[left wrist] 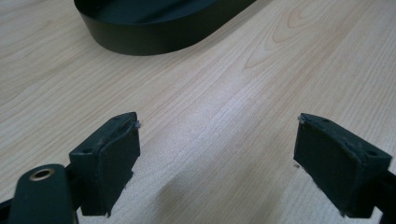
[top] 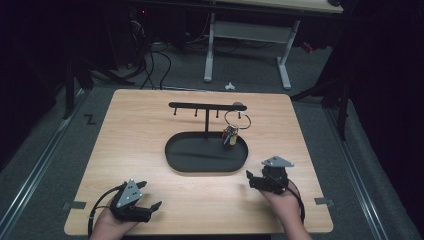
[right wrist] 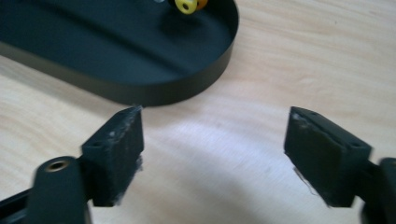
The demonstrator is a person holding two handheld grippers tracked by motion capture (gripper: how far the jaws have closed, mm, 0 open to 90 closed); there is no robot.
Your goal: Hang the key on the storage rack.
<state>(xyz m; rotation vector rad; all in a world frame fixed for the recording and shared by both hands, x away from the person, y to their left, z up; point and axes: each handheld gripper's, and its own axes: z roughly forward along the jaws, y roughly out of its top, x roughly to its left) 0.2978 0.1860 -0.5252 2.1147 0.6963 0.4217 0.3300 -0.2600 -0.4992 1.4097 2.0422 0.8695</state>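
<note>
A black key rack with small hooks rises from a black oval tray in the middle of the wooden table. A metal ring with a bunch of coloured keys hangs from the rack's right end, its lower end over the tray. My left gripper rests near the front left of the table, open and empty; the tray rim lies ahead of it. My right gripper sits open and empty just right of the tray's front end; a yellow key tip shows inside the tray.
The table has bare wood on both sides of the tray and along the front edge. Beyond the table stand a white desk frame and a tangle of cables on the grey floor. Tape marks sit at the front corners.
</note>
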